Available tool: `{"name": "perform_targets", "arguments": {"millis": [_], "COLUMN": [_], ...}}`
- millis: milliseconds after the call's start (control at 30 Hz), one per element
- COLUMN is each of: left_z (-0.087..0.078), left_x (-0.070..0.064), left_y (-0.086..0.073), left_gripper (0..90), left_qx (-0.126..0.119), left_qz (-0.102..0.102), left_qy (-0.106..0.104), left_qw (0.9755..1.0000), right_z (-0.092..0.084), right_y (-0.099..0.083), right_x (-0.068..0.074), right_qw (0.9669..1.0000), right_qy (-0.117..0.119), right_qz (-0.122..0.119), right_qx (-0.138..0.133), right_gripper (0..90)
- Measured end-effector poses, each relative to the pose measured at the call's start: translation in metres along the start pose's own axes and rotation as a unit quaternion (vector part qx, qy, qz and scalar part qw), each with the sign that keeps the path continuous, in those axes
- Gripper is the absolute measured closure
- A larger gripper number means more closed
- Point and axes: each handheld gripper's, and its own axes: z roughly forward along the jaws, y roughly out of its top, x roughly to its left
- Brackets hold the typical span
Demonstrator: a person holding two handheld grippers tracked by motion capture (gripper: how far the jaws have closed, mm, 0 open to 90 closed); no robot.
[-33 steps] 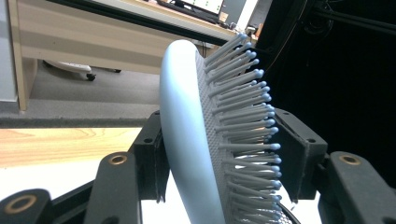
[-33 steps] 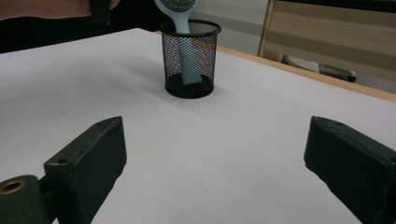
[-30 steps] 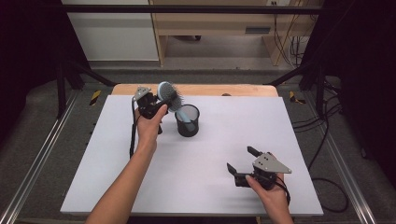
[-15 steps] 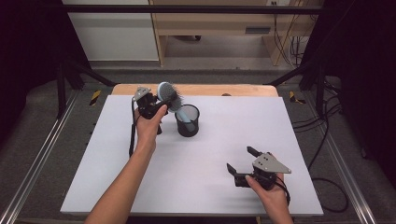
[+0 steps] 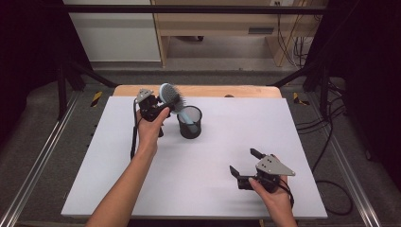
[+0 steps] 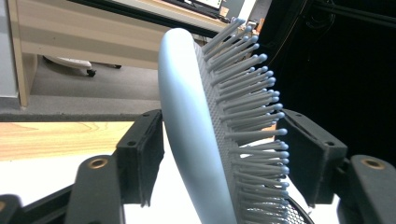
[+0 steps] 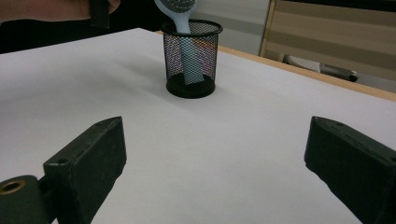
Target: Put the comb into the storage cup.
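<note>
A pale blue hairbrush (image 5: 169,96) stands tilted with its handle down in a black mesh cup (image 5: 190,122) at the far middle of the white table. My left gripper (image 5: 165,102) is at the brush head. Its jaws have just been opening; in the left gripper view the hairbrush (image 6: 187,116) stands between them, its back by one pad and its bristle tips by the other. My right gripper (image 5: 242,161) rests open near the front right, nothing between its jaws. In the right gripper view the right gripper (image 7: 217,135) faces the mesh cup (image 7: 192,58) and the hairbrush (image 7: 180,9).
The white table (image 5: 189,189) has a wooden strip (image 5: 203,90) along its far edge. Black frame posts stand at both far corners, and cables (image 5: 331,142) hang off the right side. A wooden cabinet stands on the floor beyond.
</note>
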Motion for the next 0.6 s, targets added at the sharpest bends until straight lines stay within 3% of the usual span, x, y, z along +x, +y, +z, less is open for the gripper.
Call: {"name": "perform_targets", "arguments": {"millis": [400,600], "left_z": [-0.0027,-0.004], "left_x": [0.0008,-0.0042], "left_y": [-0.0016,-0.001], "left_gripper": [19.9,16.0], "left_qx": [0.002,0.001], "left_qz": [0.0,0.014], "left_qy": [-0.01,-0.016], "left_qw": [0.9999,0.9998], "right_z": [0.0002,0.0003], "right_y": [0.0,0.0], "right_x": [0.0003,0.0004], "right_qw": [1.0,1.0], "right_qy": [0.001,0.001], "right_qz": [-0.001,-0.002], "right_qx": [0.0,0.0], "right_gripper": [5.9,5.9]}}
